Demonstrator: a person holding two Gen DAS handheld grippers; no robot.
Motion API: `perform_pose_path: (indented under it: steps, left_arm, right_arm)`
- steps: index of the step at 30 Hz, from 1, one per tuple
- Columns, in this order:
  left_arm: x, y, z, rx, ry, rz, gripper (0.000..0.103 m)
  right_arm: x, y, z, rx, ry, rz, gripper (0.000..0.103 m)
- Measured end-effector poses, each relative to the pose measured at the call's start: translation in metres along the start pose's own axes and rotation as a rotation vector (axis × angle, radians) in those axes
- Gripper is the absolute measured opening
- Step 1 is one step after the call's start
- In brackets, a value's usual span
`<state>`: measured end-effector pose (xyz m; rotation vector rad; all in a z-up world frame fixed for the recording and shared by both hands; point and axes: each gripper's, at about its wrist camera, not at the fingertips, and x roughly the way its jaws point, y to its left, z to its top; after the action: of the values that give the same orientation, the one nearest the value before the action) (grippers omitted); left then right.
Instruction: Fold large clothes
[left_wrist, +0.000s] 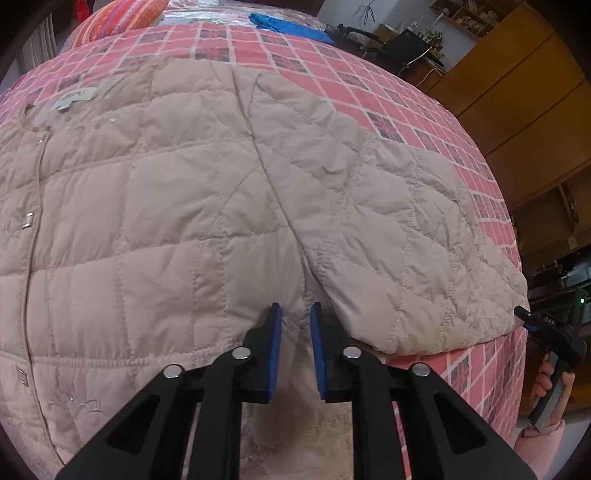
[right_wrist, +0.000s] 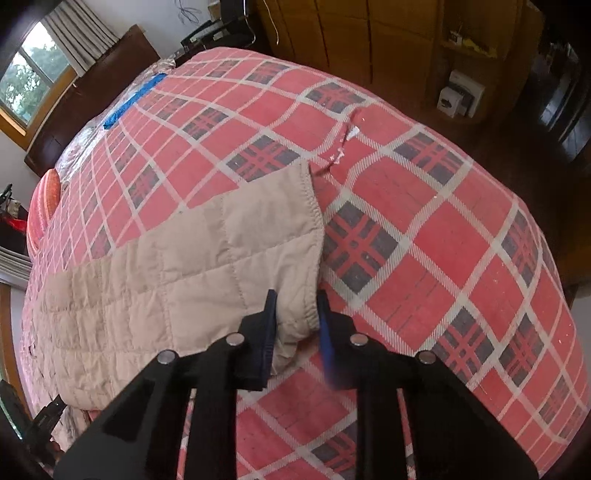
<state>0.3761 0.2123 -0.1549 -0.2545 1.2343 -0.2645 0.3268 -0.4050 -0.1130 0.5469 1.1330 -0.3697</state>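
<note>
A beige quilted jacket (left_wrist: 166, 221) lies spread front-up on a red plaid bed cover (left_wrist: 332, 62), its snap placket at the left. Its sleeve (left_wrist: 406, 221) runs out to the right. My left gripper (left_wrist: 295, 314) sits at the underarm seam, its blue pads narrowly apart with jacket fabric pinched between them. In the right wrist view, my right gripper (right_wrist: 297, 299) is closed around the lower corner of the sleeve cuff (right_wrist: 258, 229), fabric bunched between the pads. The right gripper's body (left_wrist: 546, 325) also shows at the sleeve end, held by a hand (left_wrist: 546, 376).
An orange striped pillow (left_wrist: 122, 18) and a blue cloth (left_wrist: 288, 24) lie at the far end of the bed. Wooden wardrobes (left_wrist: 517, 92) stand beyond the right side. The bed cover (right_wrist: 424, 240) is bare past the cuff, with a small wrinkle (right_wrist: 343, 147).
</note>
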Motion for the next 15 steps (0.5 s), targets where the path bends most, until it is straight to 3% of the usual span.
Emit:
perform_pose_path:
  steps: [4,6,8,10,15]
  left_arm:
    - [-0.003,0.008,0.000,-0.019,0.003,-0.025,0.011]
    - [-0.007,0.011,0.000,-0.031,0.006,-0.050,0.012]
    - [-0.012,0.015,0.000,-0.039,0.002,-0.081,0.020]
    - [-0.021,0.020,-0.001,-0.044,-0.019,-0.117,0.049]
    - [-0.045,0.032,-0.002,-0.054,-0.061,-0.174,0.052]
  right_arm:
    - [-0.010,0.005,-0.001,0.025,-0.027,-0.012,0.019]
    - [-0.024,0.011,-0.003,0.031,-0.061,0.034,0.019]
    - [-0.047,0.027,-0.007,-0.003,-0.109,0.114,0.018]
    - [-0.068,0.049,-0.014,-0.061,-0.146,0.179,0.018]
    - [-0.096,0.118,-0.043,-0.240,-0.163,0.276,0.018]
